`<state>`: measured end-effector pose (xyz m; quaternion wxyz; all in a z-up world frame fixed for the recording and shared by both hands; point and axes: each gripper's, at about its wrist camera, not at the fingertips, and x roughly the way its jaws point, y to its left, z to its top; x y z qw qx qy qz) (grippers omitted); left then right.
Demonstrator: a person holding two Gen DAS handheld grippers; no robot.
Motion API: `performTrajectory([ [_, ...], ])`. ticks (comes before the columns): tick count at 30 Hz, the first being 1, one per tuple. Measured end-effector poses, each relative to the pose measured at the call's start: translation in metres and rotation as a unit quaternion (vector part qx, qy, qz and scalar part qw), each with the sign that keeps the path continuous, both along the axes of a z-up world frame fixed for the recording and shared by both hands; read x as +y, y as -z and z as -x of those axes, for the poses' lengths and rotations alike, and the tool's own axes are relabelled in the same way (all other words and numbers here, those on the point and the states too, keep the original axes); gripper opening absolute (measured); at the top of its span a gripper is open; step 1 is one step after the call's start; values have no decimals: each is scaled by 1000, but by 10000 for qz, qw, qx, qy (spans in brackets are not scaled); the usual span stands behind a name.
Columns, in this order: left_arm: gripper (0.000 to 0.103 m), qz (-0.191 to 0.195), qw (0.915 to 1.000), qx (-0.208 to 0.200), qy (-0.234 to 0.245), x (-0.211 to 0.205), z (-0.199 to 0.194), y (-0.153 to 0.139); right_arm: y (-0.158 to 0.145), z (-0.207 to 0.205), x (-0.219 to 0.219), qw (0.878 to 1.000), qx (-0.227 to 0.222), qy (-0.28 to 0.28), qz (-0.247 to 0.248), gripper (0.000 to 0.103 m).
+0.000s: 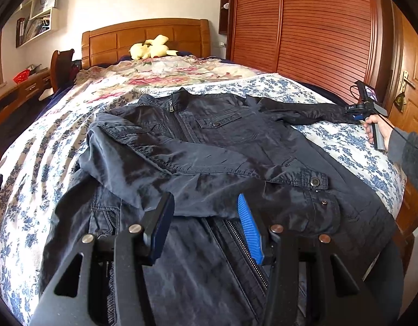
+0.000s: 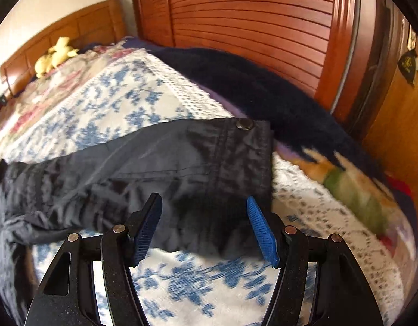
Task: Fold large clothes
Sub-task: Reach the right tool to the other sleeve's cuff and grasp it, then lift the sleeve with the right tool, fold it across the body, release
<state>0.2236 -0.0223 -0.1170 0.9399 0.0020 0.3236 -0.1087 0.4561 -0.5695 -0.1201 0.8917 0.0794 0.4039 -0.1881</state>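
Note:
A dark navy zip jacket (image 1: 209, 141) lies front up on the bed (image 1: 37, 146). One sleeve is folded across its chest, with the buttoned cuff (image 1: 312, 180) at the right. The other sleeve (image 1: 304, 111) stretches out to the right. My left gripper (image 1: 206, 206) is open and empty, just above the jacket's lower front near the zip. My right gripper (image 2: 204, 212) is open over the end of the outstretched sleeve (image 2: 154, 163), whose cuff has a snap button (image 2: 244, 123). In the left wrist view the right gripper (image 1: 357, 116) shows at the sleeve's end, held by a hand.
The bed has a blue floral cover (image 2: 127, 95) and a rose quilt (image 1: 165, 70) toward the wooden headboard (image 1: 146, 38). A yellow plush toy (image 1: 151, 47) sits by the headboard. A slatted wooden wardrobe (image 1: 317, 27) stands right of the bed. A dark fleece blanket (image 2: 249, 81) lies along that side.

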Motion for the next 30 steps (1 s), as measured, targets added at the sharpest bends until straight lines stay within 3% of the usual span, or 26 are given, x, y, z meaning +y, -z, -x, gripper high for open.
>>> performTrajectory([
  [7,48,-4,10000,25,-31,2,-2,1,8,5,-9,9997,196,-91,-124,67],
  [8,48,-4,10000,24,-27,2,-2,1,9,5,-7,9996,204,-159,-128,63],
  [9,48,-6,10000,21,-22,2,-2,1,10,4,-4,9989,233,-358,-169,43],
  [10,48,-14,10000,16,-17,1,-2,1,11,3,2,9981,279,-524,-160,34],
  [12,48,-13,10000,18,-16,1,-2,1,10,3,12,9971,293,-697,47,24],
  [16,48,-3,10000,6,-20,1,-3,1,-9,14,31,9959,-135,-882,174,13],
  [24,48,80,9999,-81,15,2,1,-6,-71,23,105,9815,-675,-1735,446,10],
  [30,48,69,9998,-172,47,6,9,-11,-113,34,192,9557,-1106,-2695,421,10],
])
